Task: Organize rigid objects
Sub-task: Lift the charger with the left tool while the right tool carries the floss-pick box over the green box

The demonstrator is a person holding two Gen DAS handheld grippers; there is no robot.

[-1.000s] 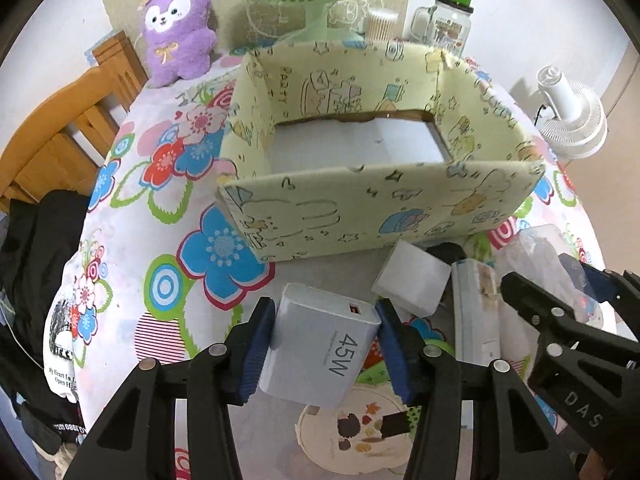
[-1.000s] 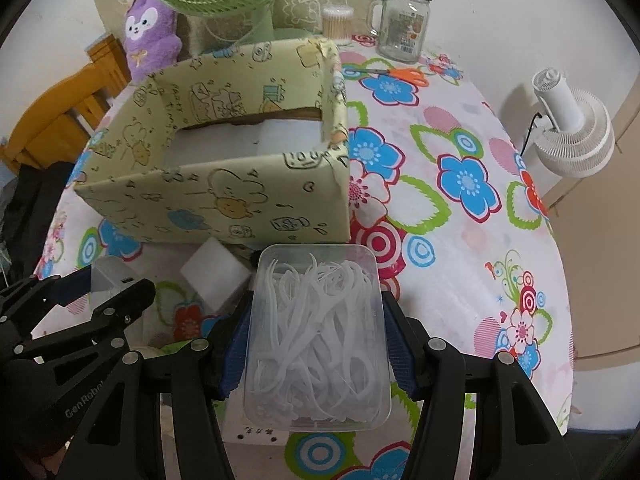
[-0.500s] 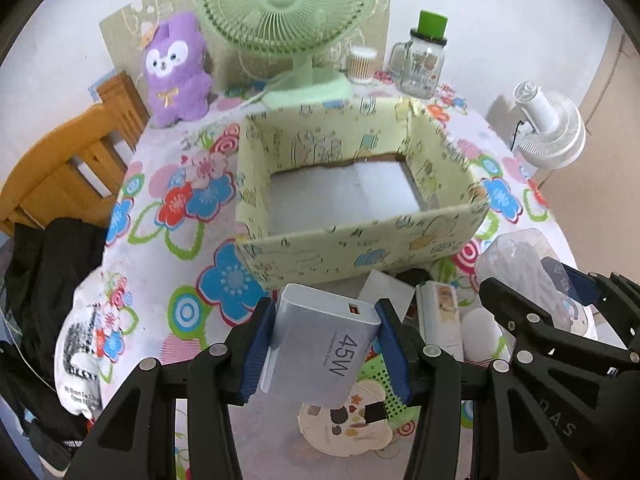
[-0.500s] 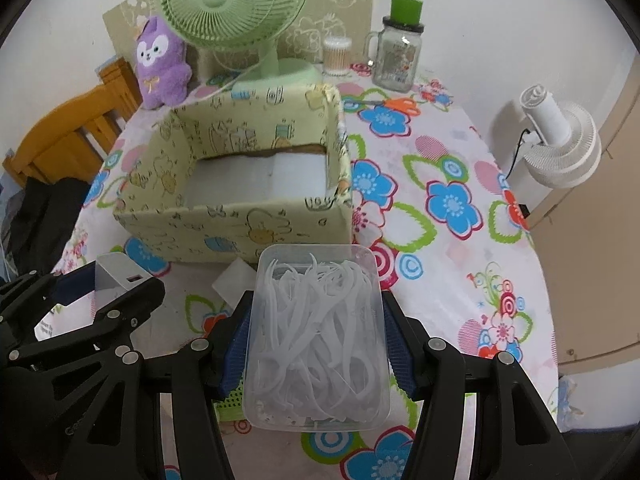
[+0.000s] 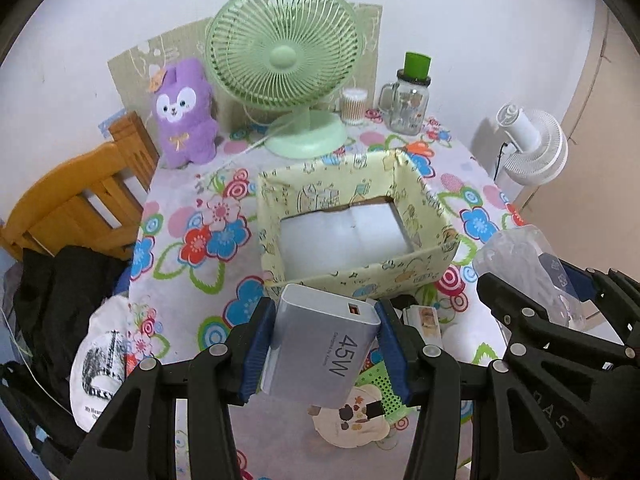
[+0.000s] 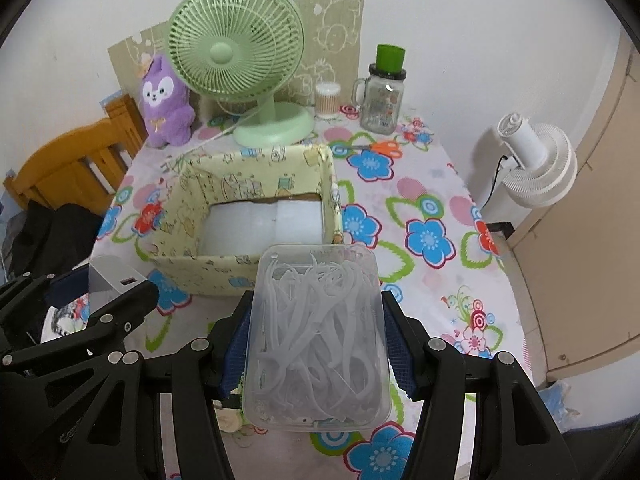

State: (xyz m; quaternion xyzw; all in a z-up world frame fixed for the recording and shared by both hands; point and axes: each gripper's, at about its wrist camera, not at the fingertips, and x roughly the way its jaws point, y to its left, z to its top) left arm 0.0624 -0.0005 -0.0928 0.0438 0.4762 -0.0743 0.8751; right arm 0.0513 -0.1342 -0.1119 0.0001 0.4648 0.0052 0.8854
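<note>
Left gripper [image 5: 325, 344] clamped on a gray charger [image 5: 320, 350], held above the table's [image 5: 180, 264] near edge. Open yellow box [image 5: 352, 276] sits mid-table, just beyond. Right gripper [image 6: 316, 334] clamped on a clear tub of floss picks [image 6: 318, 336], near the box's front right corner.
</note>
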